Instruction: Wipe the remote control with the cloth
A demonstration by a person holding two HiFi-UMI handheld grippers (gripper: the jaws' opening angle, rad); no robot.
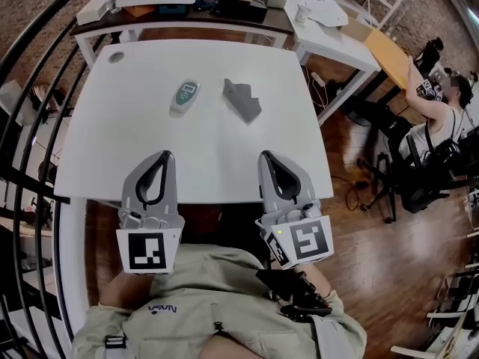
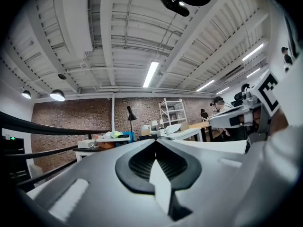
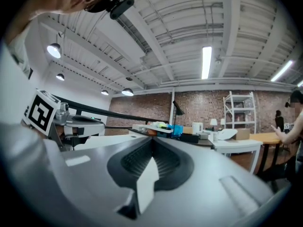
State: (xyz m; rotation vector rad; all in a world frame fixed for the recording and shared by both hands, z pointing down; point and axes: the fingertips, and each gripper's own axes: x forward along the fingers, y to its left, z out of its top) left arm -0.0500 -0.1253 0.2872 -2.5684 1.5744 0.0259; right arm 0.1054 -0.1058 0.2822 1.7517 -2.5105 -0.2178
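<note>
A pale remote control [image 1: 184,96] with a green screen lies on the white table [image 1: 202,155], toward its far left. A crumpled grey cloth [image 1: 242,99] lies to the right of it. My left gripper [image 1: 165,155] hovers over the table's near edge, shut and empty, well short of the remote. My right gripper [image 1: 266,157] is beside it, also shut and holding nothing, short of the cloth. In the left gripper view the jaws [image 2: 155,141] meet at the tips; the right gripper view shows the same [image 3: 152,140]. Neither gripper view shows the remote or the cloth.
A black railing [image 1: 37,88] curves along the left. Behind the table stand a cluttered dark desk [image 1: 187,10] and a white desk [image 1: 337,40]. A person [image 1: 441,118] sits at the far right on the wooden floor, near chairs and cables.
</note>
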